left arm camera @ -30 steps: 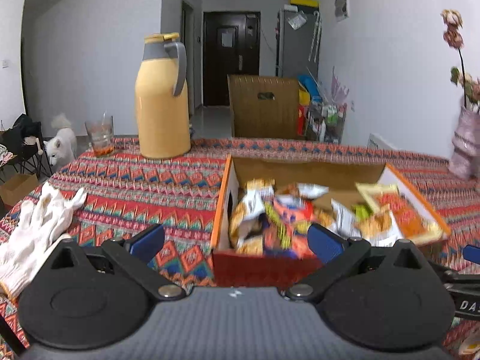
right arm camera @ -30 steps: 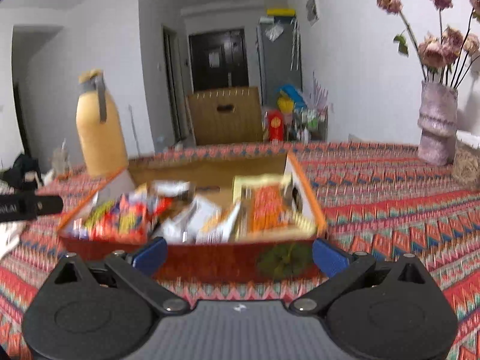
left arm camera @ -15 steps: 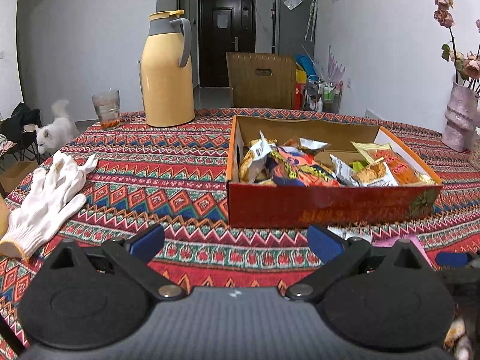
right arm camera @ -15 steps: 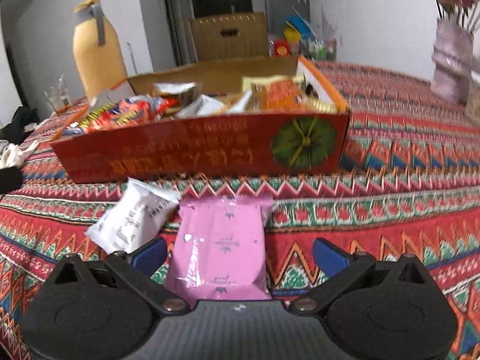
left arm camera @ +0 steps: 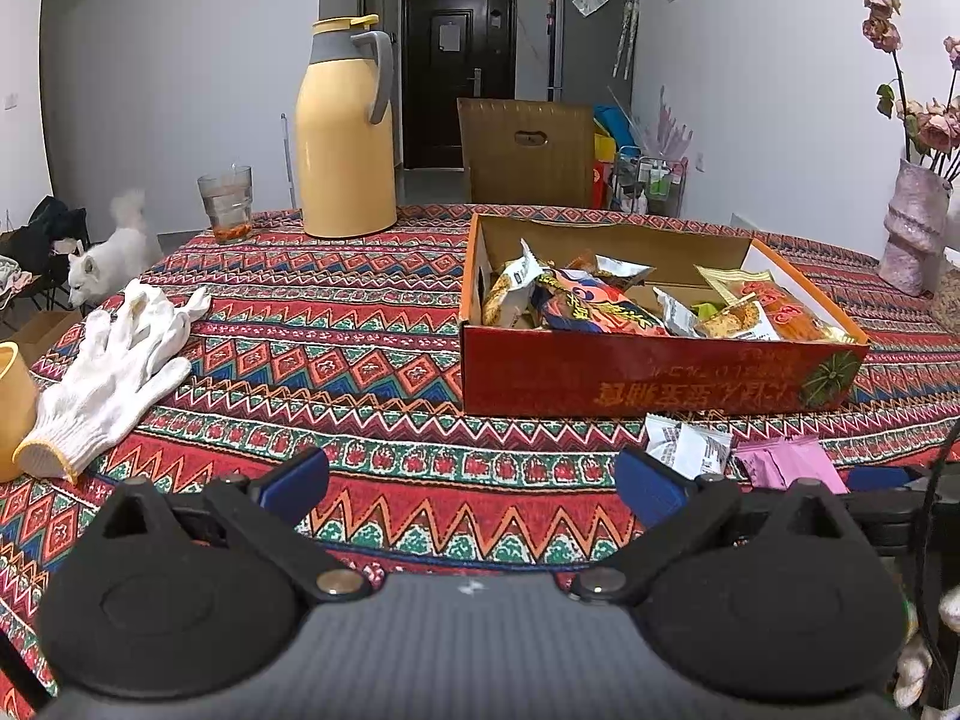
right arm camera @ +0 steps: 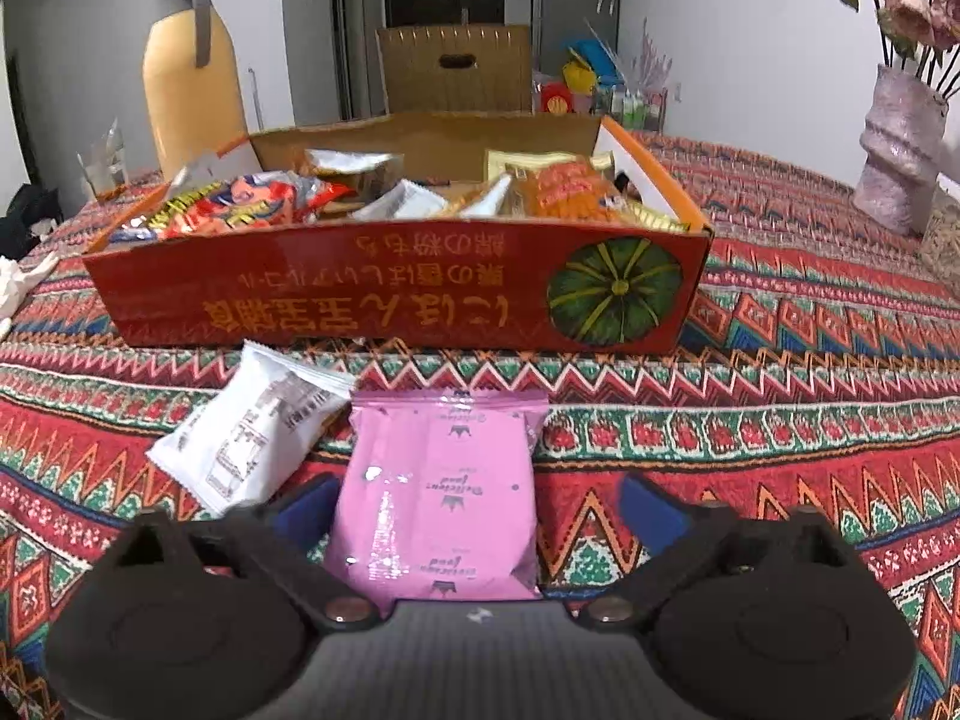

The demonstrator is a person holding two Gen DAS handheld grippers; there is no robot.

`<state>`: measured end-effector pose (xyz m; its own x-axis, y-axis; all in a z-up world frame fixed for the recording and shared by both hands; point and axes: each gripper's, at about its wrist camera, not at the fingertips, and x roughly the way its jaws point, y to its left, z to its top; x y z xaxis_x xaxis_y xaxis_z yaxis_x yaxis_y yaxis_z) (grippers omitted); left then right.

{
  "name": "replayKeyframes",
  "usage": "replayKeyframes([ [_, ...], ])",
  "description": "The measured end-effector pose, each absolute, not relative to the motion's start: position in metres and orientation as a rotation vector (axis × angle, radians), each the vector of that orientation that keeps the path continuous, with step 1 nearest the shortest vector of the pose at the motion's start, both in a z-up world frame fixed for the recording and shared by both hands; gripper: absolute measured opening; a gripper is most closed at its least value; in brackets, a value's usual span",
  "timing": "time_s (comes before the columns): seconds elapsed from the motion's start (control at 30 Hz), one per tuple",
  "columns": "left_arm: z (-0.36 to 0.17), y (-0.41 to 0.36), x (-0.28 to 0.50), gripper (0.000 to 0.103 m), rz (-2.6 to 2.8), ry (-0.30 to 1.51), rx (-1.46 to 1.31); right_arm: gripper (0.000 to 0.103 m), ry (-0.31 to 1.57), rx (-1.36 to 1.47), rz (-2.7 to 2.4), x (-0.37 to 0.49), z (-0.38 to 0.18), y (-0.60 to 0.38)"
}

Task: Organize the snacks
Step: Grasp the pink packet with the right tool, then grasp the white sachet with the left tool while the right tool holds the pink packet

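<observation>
A red cardboard box (left arm camera: 660, 372) holding several snack packets stands on the patterned tablecloth. In front of it lie a pink packet (right arm camera: 438, 492) and, to its left, a white packet (right arm camera: 252, 438); both also show in the left wrist view, pink packet (left arm camera: 786, 462) and white packet (left arm camera: 687, 447). My right gripper (right arm camera: 477, 507) is low over the table, straddling the pink packet. Its jaws are closing; the left pad is at the packet's edge, while the right pad stands clear of it. My left gripper (left arm camera: 471, 483) is open over bare cloth, well short of the box (right arm camera: 390, 300).
A yellow thermos jug (left arm camera: 345, 132) and a glass (left arm camera: 228, 201) stand at the back left. White gloves (left arm camera: 114, 372) and a yellow cup (left arm camera: 12, 408) lie at the left edge. A vase of flowers (left arm camera: 912, 234) is at the right. A white dog (left arm camera: 108, 264) stands beyond the table.
My left gripper has drawn back from the box. The right gripper has tipped down and sunk over the pink packet, and its jaws have narrowed around it.
</observation>
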<state>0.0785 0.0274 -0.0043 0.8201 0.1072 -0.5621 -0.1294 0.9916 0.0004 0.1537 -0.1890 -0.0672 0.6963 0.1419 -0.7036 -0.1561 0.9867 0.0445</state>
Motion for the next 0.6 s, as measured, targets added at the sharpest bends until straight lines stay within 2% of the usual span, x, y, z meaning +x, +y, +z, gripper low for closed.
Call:
replayKeyframes([
  [0.03, -0.004, 0.026, 0.079, 0.103, 0.125, 0.598, -0.037, 0.062, 0.772, -0.024, 0.184, 0.151, -0.066, -0.188],
  [0.6, -0.014, -0.009, 0.108, 0.103, 0.084, 0.647, -0.001, 0.061, 0.608, 0.089, 0.141, 0.144, -0.041, -0.252],
])
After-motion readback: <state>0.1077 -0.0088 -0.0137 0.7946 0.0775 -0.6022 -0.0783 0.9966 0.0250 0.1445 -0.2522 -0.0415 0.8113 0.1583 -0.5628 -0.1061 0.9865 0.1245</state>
